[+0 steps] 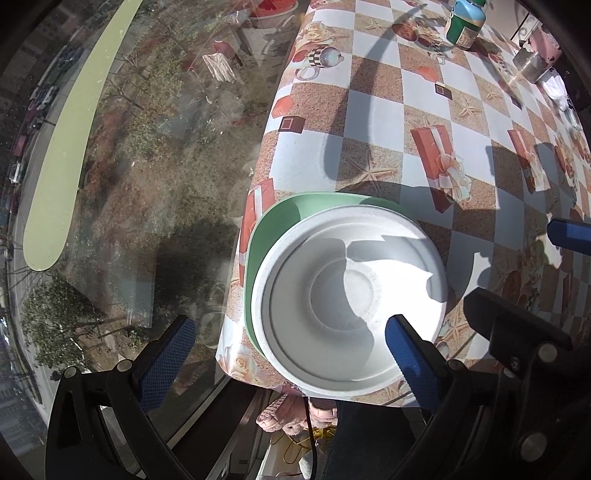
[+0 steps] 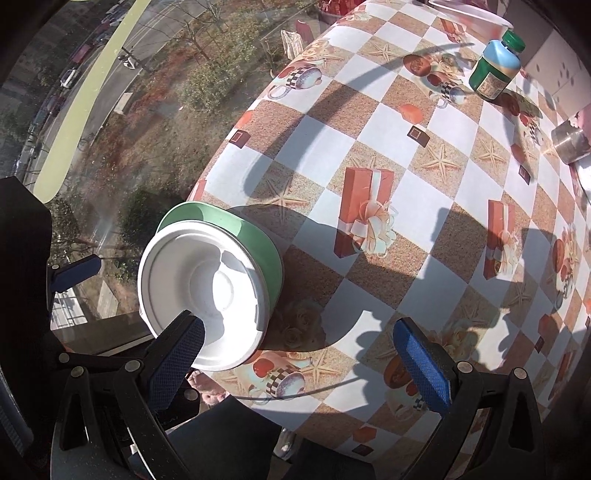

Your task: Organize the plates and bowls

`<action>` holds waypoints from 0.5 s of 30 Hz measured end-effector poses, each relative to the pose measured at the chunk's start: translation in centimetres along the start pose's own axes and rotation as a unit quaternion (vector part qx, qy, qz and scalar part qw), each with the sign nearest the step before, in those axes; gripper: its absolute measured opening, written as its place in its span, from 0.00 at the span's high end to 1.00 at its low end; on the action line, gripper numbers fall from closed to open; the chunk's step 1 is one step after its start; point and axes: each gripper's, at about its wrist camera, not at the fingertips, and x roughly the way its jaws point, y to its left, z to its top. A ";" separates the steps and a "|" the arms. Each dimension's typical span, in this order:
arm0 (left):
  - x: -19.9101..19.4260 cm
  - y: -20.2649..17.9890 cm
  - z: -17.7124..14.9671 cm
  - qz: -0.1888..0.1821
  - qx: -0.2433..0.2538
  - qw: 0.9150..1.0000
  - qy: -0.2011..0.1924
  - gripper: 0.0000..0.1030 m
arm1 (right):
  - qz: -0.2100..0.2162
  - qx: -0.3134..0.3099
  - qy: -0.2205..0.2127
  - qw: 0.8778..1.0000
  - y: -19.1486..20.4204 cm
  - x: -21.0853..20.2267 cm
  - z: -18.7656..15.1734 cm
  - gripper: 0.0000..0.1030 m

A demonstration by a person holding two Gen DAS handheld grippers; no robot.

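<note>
Bowl (image 1: 351,295) upright, mouth up — round, on green plate (image 1: 280,218).

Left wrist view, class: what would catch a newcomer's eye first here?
The white bowl nested in a green plate sits at the near edge of the checked tablecloth. The open left tool hovers above it. A green bottle stands at the far side.

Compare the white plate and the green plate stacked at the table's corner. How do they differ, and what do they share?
The white plate lies on top, while the green plate sits beneath it. The white plate's whole face shows, with raised rings; only a crescent of the green plate shows, and it looks smooth. The white plate is in bright sun; the green plate's visible part is mostly shaded. Both lie flat at the table corner, and neither is gripped.
</note>
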 end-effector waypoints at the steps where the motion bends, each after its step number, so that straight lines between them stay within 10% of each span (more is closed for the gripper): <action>1: 0.0 -0.1 0.0 0.001 0.001 1.000 0.000 0.01 | 0.000 0.000 0.000 1.000 0.0 0.0 0.0 0.00; 15: -0.1 -0.3 0.0 0.004 0.001 1.000 0.003 0.01 | 0.002 -0.002 0.004 1.000 -0.1 0.1 0.0 0.00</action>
